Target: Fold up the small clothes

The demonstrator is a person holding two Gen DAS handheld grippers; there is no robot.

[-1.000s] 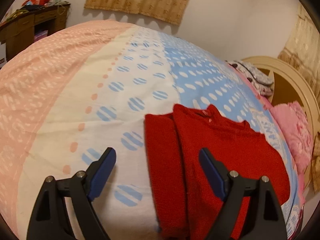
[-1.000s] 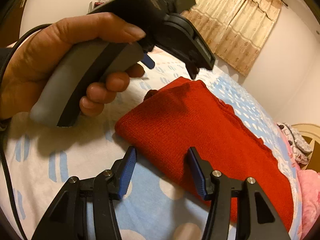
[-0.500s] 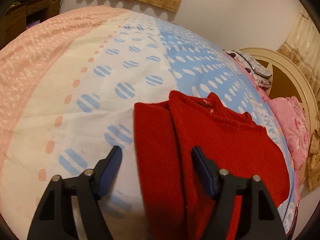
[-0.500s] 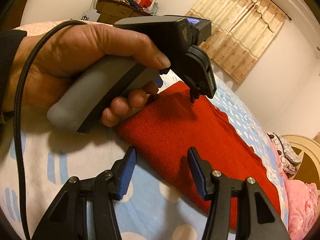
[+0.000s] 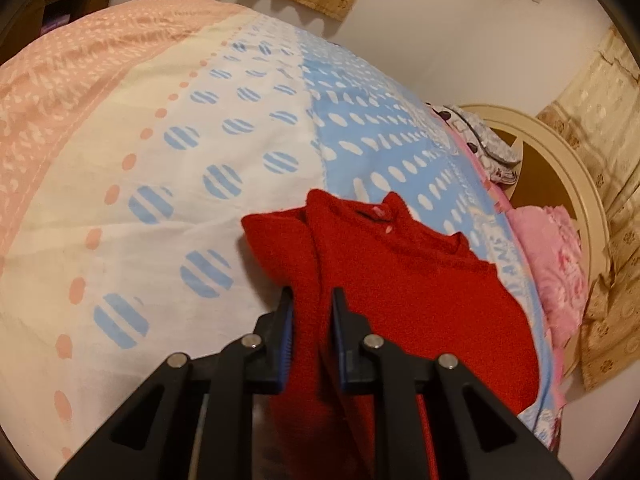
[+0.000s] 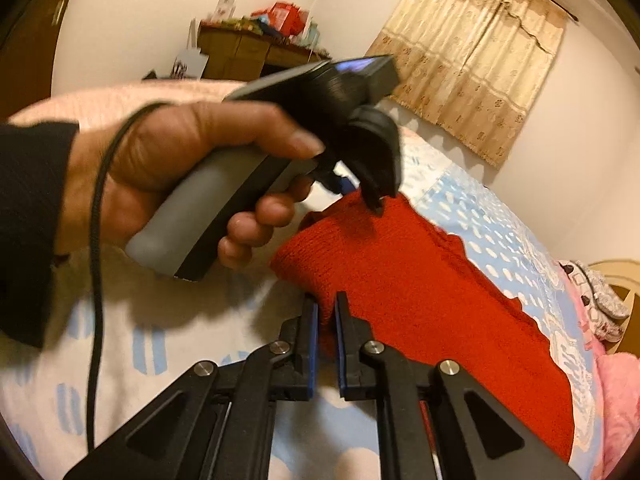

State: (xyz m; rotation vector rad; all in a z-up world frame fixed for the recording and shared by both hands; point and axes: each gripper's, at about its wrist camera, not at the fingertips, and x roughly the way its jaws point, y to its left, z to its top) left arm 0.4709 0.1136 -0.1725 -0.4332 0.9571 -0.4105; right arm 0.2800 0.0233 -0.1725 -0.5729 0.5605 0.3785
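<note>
My left wrist view looks close along its fingers across the red sweater [image 5: 420, 280]; my right wrist view faces it from alongside, sharing that sweater and bedspread [image 6: 500, 220].

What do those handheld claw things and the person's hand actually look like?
Each gripper, the left gripper and the right gripper, has black angular plastic arms with silver rivets and blue-padded fingers. Seen from the right, the left tool has a grey-and-black handle, with a black cable, in a bare hand with a dark sleeve.

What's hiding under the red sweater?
The red sweater lies on a bedspread with blue striped dots; it shows all around the sweater. Whatever is directly underneath is covered. Both grippers, left and right, pinch its near edge.
</note>
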